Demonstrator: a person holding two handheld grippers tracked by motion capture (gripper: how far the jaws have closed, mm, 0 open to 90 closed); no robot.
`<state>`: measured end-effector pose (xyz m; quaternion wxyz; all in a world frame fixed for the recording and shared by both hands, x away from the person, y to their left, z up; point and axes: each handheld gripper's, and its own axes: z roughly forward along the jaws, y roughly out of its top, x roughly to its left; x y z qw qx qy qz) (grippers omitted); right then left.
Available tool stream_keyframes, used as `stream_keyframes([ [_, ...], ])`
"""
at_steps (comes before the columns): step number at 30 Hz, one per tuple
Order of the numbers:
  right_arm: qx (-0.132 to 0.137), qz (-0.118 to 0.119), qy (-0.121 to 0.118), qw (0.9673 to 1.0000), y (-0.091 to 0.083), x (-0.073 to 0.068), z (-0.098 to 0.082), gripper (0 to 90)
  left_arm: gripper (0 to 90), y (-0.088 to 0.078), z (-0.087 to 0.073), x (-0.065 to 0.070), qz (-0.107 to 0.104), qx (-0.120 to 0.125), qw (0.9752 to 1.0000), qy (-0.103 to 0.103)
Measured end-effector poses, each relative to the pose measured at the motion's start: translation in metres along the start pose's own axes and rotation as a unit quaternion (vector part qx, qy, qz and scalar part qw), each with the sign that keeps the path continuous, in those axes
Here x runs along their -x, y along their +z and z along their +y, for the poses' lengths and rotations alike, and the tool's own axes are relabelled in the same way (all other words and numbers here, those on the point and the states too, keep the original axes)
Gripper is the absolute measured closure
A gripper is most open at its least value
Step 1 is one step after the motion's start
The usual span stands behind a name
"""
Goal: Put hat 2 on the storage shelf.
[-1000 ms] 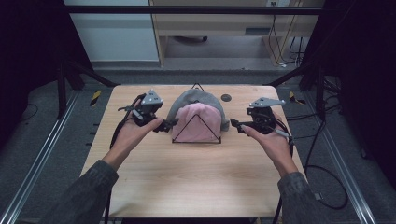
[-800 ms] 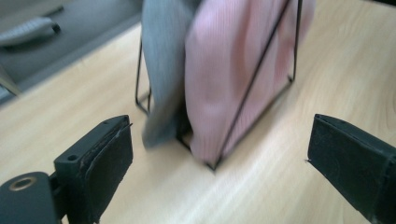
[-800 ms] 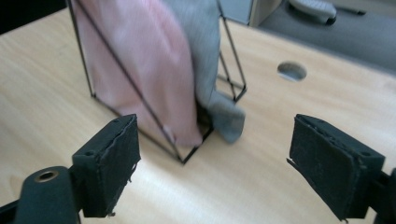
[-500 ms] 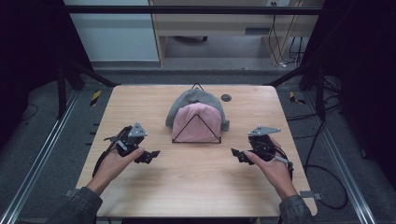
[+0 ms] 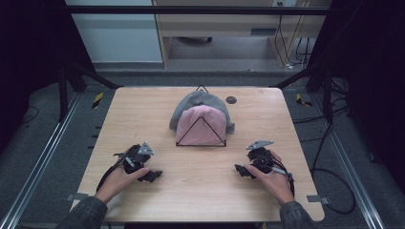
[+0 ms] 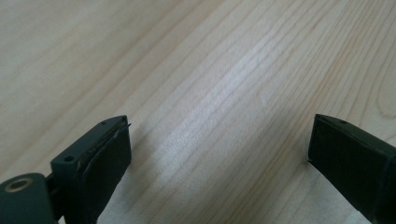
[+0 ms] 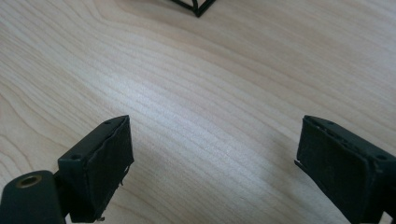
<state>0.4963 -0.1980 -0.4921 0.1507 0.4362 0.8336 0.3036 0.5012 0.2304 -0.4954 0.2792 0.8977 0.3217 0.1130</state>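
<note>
Well apart, pink hat [image 5: 200,126] lies beyond both empty jaws.

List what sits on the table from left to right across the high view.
Left gripper with open jaws → pink cap on a black wire stand, with a grey cap behind it → right gripper, jaws also open. All rest on the wooden table.
</note>
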Motion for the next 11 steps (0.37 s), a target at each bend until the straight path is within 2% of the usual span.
stream_keyframes([
  [2,-0.013,-0.005,-0.006,0.9999,0.004,-0.001,-0.003,10.1,0.3,0.000,-0.002,0.000,0.001,0.008,1.0000,-0.003],
  [5,-0.012,-0.007,-0.006,0.9999,0.004,-0.003,-0.005,8.5,0.0,0.001,-0.005,-0.001,0.000,0.023,0.9997,-0.007],
  [9,0.004,-0.008,-0.009,0.9999,0.005,-0.005,-0.010,5.3,0.0,0.000,-0.006,-0.001,0.001,0.023,0.9997,-0.006],
  [11,0.016,-0.010,-0.004,0.9998,0.005,-0.006,-0.013,5.2,0.0,0.000,-0.006,-0.001,0.000,0.023,0.9997,-0.004],
])
